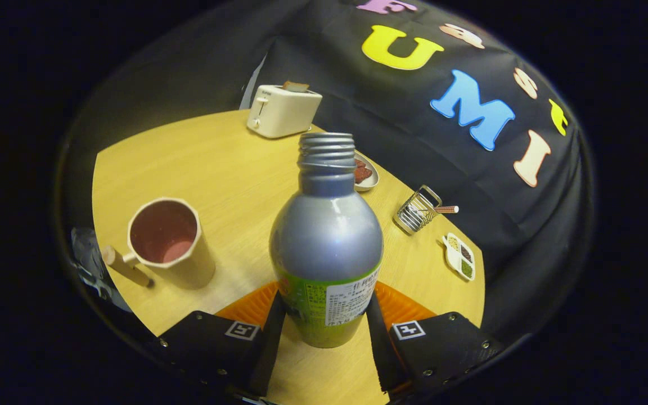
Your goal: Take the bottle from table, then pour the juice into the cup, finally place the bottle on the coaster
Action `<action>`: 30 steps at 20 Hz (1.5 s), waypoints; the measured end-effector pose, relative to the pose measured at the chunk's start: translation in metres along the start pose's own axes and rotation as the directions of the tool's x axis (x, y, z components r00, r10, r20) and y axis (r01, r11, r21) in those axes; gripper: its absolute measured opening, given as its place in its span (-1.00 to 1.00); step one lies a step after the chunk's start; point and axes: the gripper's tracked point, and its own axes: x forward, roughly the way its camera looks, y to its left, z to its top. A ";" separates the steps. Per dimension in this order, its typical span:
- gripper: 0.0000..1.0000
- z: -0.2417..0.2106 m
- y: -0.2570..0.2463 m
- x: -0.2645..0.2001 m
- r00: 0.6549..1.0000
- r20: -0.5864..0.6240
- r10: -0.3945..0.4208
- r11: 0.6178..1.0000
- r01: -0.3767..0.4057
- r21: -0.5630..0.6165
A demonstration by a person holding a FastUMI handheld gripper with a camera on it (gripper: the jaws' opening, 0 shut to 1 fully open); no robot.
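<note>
Gripper (324, 320) is clamped on the lower body of the bottle (326, 242), a finger pressing each side, with an orange ribbed mat (405, 306) that may be the coaster just behind on the table (228, 163). Bottle is uncapped and upright, and the cup (169, 242) stands near on its left. For the pour I'd carry the neck over the cup's rim first, then tilt slowly, keeping the grip firm so the bottle doesn't slip.

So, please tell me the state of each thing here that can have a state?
bottle: upright, cap off, held between the fingers
gripper: shut on the bottle
cup: upright, pink inside, contents unclear
toaster: a slice stands in its slot
plate: holds dark food
divided dish: compartments filled
</note>
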 end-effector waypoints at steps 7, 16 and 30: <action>0.42 0.028 -0.014 0.026 0.992 0.122 0.023 0.988 -0.041 0.150; 0.42 0.060 -0.037 0.066 0.971 0.237 0.003 0.935 -0.087 0.345; 0.48 0.069 -0.049 0.139 0.964 0.261 -0.045 0.915 -0.065 0.398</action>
